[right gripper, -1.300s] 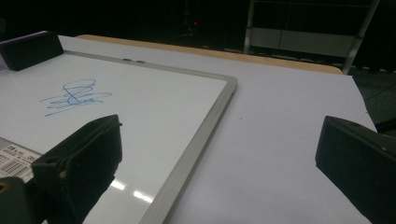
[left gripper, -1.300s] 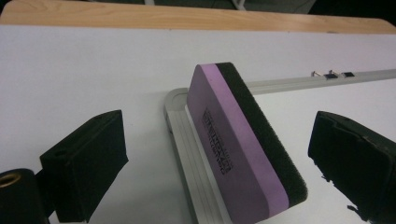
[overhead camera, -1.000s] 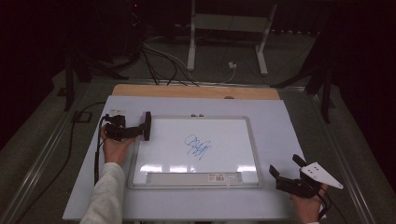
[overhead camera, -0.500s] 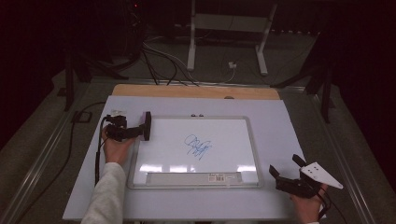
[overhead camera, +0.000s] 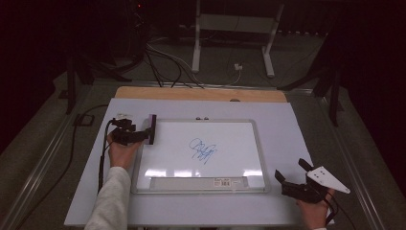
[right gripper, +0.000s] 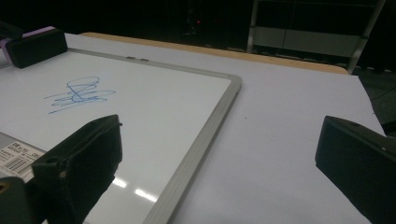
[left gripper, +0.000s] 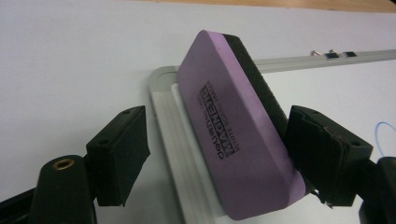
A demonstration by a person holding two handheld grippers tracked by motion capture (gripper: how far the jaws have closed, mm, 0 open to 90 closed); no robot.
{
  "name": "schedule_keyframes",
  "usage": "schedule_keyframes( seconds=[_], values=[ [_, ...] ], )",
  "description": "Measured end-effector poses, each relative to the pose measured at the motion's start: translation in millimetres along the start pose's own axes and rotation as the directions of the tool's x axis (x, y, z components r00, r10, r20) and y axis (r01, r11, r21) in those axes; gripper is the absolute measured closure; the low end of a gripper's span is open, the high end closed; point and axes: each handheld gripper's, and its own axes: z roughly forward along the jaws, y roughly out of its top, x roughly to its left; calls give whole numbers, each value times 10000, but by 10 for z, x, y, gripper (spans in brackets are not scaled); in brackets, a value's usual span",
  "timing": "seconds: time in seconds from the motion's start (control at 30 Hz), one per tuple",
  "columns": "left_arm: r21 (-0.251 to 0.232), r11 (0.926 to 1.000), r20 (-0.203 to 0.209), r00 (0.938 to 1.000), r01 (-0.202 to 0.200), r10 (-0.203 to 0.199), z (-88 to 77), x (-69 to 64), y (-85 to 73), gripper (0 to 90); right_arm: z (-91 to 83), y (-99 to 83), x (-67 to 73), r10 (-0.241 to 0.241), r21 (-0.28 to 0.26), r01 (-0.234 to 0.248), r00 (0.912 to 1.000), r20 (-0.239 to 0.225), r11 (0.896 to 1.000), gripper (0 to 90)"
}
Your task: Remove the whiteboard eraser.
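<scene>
Eraser (left gripper: 233,135) work is what we have in hand: a purple foam block with a black felt face, standing on its long edge at the near-left corner of the whiteboard (overhead camera: 258,158), partly over the grey frame. We judge it light and springy. The foam should give under pressure, so a moderate squeeze ought to hold it without crushing it, and the felt side will grip better than the smooth printed side.

Our left tool (left gripper: 215,154) straddles the eraser, and its jaws have just been closing. In the left gripper view one jaw meets the felt edge, while the other stands off the purple face with bare bench (overhead camera: 297,120) between, so nothing is clamped yet. The best hold looks to be across the two broad faces near the middle of the block, so that it does not pivot when we drag it toward the blue scribble (overhead camera: 202,151) at the board's centre.

Our right tool (overhead camera: 293,178) rests wide open and empty on the bench, beside the board's near-right corner.
</scene>
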Motion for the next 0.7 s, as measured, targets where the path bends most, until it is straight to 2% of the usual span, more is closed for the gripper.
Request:
schedule_keyframes(
  seconds=[0.43, 0.57, 0.7],
  values=[
    [149, 9997, 864, 9961, 186, -198, 61, -54, -8, 339, -2, 2, -4, -9, -35, 9, 10000, -33, 10000, 7],
    [259, 9995, 998, 9948, 167, -192, 105, -91, -21, 345, -7, 2, -7, 3, -43, -3, 10000, -48, 10000, 7],
    [574, 9984, 887, 9960, -7, -44, 165, -117, -52, 365, -9, 4, -10, 3, -68, -3, 10000, -54, 10000, 7]
  ],
)
